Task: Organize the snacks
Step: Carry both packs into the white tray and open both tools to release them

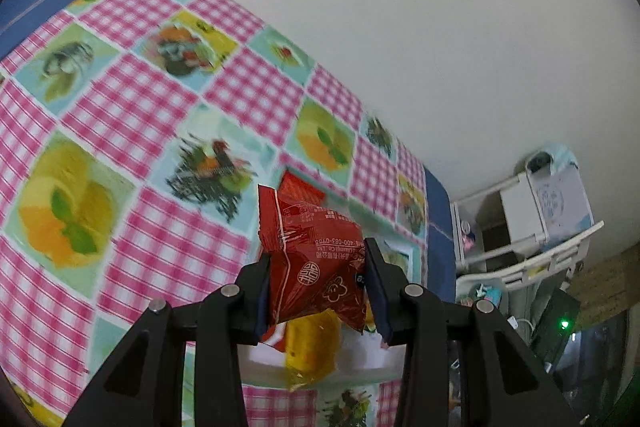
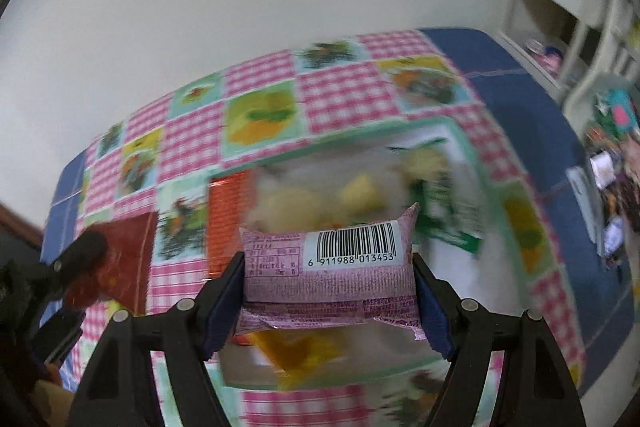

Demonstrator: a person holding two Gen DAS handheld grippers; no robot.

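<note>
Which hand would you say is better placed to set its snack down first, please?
Probably the right. Its tongs hold the pink barcoded snack packet directly over the tray-like area of yellow and green snacks. The left tongs, gripping the red foil packet, show mostly checked tablecloth ahead.

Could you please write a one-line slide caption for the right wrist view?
Right gripper holds a pink snack packet above the checked tablecloth.

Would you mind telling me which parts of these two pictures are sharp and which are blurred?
Left wrist view: the red packet in the left gripper is sharp, the checked tablecloth mildly smeared. Right wrist view: the pink packet in the right gripper is crisp, barcode legible; everything behind streaks heavily.
</note>
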